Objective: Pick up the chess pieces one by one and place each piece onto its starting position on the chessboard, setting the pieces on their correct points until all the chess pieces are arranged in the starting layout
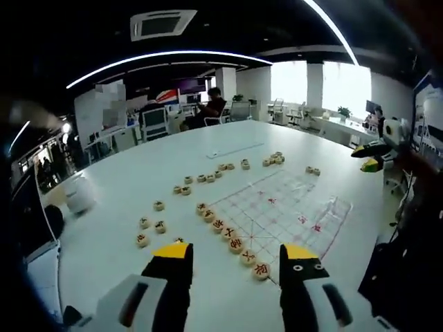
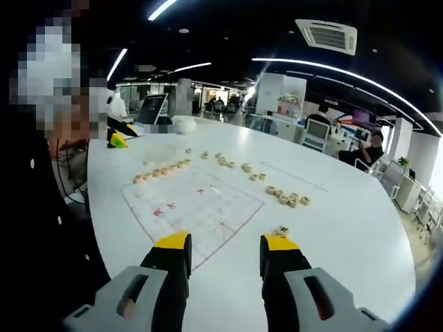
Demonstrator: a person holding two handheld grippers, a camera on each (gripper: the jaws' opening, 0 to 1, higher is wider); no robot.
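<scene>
Two grippers, left gripper (image 1: 236, 253) and right gripper (image 2: 225, 245), jaws apart, holding nothing; chessboard (image 2: 201, 207) at twelve o'clock, chess pieces (image 1: 235, 243) lining its edge.

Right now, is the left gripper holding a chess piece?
No, the left gripper is open with nothing between its jaws; the chess pieces sit on the table.

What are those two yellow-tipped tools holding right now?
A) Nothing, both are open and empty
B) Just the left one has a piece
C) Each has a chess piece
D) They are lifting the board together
A: the left tool and the right tool both stand open with nothing between their tips, above the white table, while the chess pieces lie around the chessboard.
</scene>
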